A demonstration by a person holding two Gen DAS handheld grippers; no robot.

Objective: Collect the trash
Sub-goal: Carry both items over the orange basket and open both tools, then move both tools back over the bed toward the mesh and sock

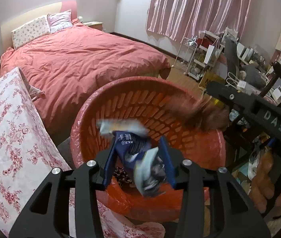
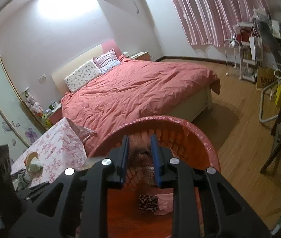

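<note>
A red slotted basket (image 1: 140,79) lined with a red plastic bag sits right under both grippers. My left gripper (image 1: 139,145) hangs over its mouth with the jaws apart. Between its blue pads a dark blue wrapper (image 1: 129,143) and a pale blue packet (image 1: 147,170) are smeared by motion and look loose. My right gripper (image 2: 139,148) is above the basket rim (image 2: 160,118). A blurred brown clump (image 2: 139,152) fills the gap between its pads. That brown clump (image 1: 199,115) also shows below one black finger (image 1: 225,94) of the right gripper. A dark patterned scrap (image 2: 148,203) lies on the basket's bottom.
A bed with a red duvet (image 1: 84,63) stands behind the basket. A table with a floral cloth (image 1: 11,130) is close on the left. Wooden floor (image 2: 239,138), a white trolley (image 2: 247,59) and a cluttered desk are to the right. A person's hand (image 1: 263,188) holds the right gripper.
</note>
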